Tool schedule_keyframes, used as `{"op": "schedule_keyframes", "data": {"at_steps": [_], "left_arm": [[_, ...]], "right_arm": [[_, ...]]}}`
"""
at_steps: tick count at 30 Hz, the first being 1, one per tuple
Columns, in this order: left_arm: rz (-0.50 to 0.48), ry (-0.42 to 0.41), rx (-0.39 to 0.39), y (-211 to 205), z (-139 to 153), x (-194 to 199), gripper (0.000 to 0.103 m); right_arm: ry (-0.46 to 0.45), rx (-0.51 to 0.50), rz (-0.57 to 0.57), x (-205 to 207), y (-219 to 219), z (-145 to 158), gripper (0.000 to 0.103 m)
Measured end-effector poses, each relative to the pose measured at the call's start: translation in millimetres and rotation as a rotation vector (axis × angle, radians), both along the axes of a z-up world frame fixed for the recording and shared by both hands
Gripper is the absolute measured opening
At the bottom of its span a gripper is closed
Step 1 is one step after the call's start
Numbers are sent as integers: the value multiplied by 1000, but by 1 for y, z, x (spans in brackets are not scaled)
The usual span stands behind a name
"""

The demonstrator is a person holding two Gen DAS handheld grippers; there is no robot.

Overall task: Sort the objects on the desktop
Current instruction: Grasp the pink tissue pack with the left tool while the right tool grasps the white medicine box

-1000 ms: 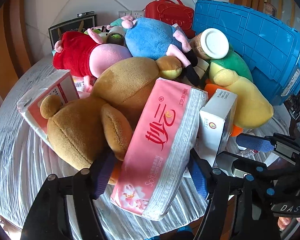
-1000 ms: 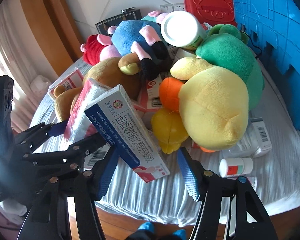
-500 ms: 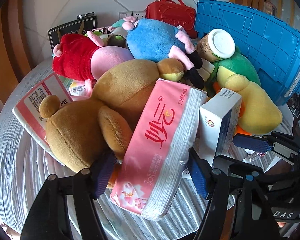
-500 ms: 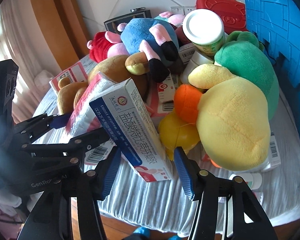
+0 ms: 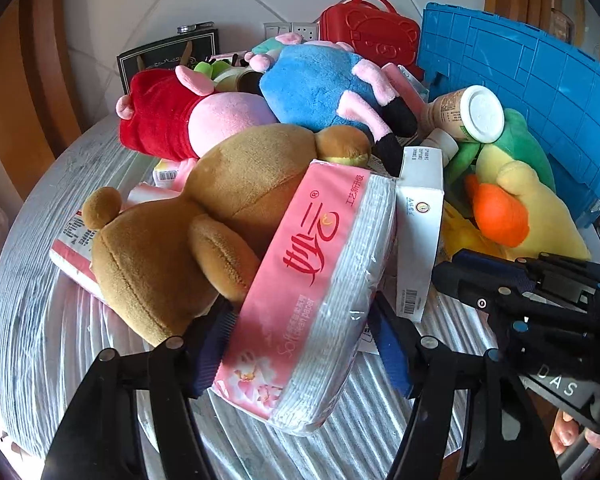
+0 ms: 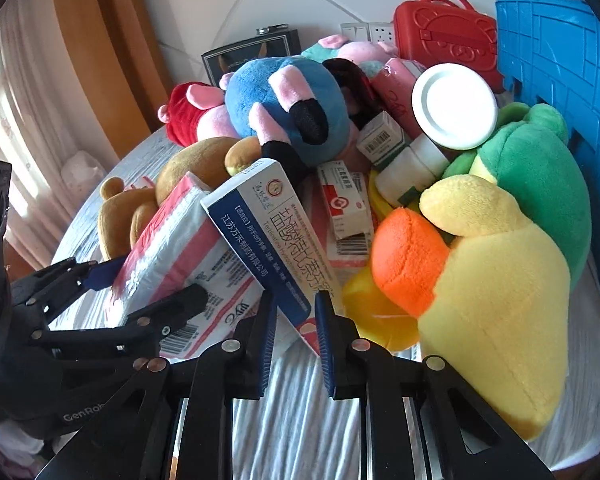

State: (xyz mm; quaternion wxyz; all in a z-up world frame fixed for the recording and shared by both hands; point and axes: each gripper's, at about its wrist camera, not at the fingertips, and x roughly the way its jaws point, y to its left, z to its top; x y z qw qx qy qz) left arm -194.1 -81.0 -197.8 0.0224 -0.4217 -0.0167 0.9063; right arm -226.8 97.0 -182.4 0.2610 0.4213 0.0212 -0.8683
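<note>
A: Left tongs (image 5: pixel 300 344)?

B: Jaws stand wide and are closing slightly, blue pads on either side of the pink tissue pack (image 5: pixel 320 280). The pads press its lower sides; the pack tilts up and away from the tongs, its far end resting against the brown plush bear (image 5: pixel 204 216).

A: Right tongs (image 6: pixel 294 320)?

B: Jaws nearly together, clamped on the lower end of the blue-and-white medicine box (image 6: pixel 268 236). The box slants upward to the left, leaning on the tissue pack.

A: Where is all this?

B: On the striped grey bench (image 5: pixel 40 320), at the near edge of a heap. Behind the bear lie a red-and-pink plush (image 5: pixel 172 120) and a blue plush (image 5: pixel 320 84). To the right, a yellow duck plush with an orange beak (image 6: pixel 496 280) and a green plush (image 6: pixel 540 168) just behind it.

A: Other items?

B: A white-capped bottle (image 6: pixel 454 106) lying on the heap, small medicine boxes (image 6: pixel 344 204) beneath it, a red case (image 6: pixel 444 32) by the wall, a blue crate (image 6: pixel 560 60) at far right.
</note>
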Motion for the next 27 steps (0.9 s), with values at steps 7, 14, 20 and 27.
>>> {"op": "schedule_keyframes", "data": {"at_steps": [7,14,20,27], "left_arm": [[10,4,7,4,-3,-5,65],[16,13,16,4,-5,-3,65],[35,18,-12,11,-3,-3,65],[46,17,48,13,26,3,61]], "right_arm": [[36,20,58,-8,-8,6,33],[61,23,136,-16,-12,9,42],[55,29,194,-26,-27,5,46],[83,-11,168,-19,-16,31,42]]}}
